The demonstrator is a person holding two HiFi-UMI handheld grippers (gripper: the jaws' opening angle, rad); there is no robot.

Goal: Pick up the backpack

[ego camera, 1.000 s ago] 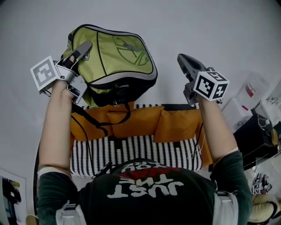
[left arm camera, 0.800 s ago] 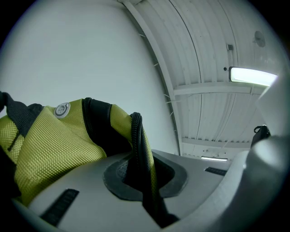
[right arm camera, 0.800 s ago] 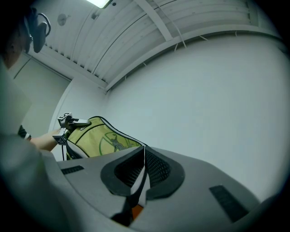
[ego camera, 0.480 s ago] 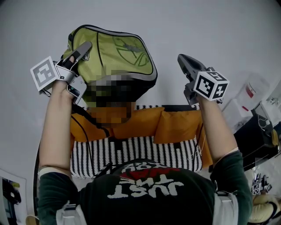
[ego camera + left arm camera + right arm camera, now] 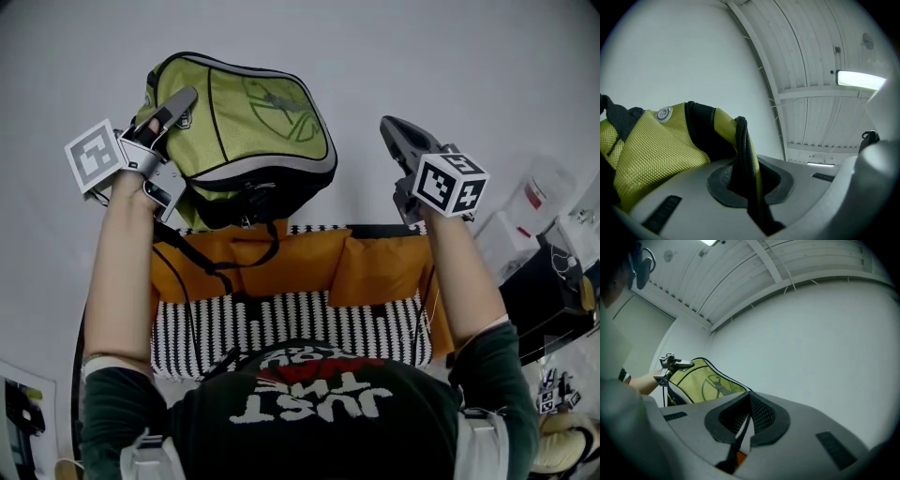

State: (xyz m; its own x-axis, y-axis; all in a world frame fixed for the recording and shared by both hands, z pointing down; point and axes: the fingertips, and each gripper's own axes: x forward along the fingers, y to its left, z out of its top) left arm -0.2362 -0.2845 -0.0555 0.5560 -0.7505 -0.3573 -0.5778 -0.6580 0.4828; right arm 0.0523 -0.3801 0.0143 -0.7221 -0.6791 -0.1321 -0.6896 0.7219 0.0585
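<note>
**Item:** green backpack [image 5: 246, 122], lifted clear above the striped sofa [image 5: 291, 323], against the white wall.
**Left gripper** [image 5: 180, 101]: clenched on the bag's black top handle [image 5: 743, 150].
**Right gripper** [image 5: 392, 129]: closed and empty, level with the bag, well apart.
**Handling:** a firm clamp is needed. The dangling strap [image 5: 202, 265] hangs by the orange cushions [image 5: 375, 267] and may snag.

Even bright light, ceiling strip [image 5: 860, 78] glaring, fisheye warp w/ dark corners, foreground prob. soft

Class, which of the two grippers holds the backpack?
The left gripper, shut on the green backpack; the right gripper stands apart from it, holding nothing.
</note>
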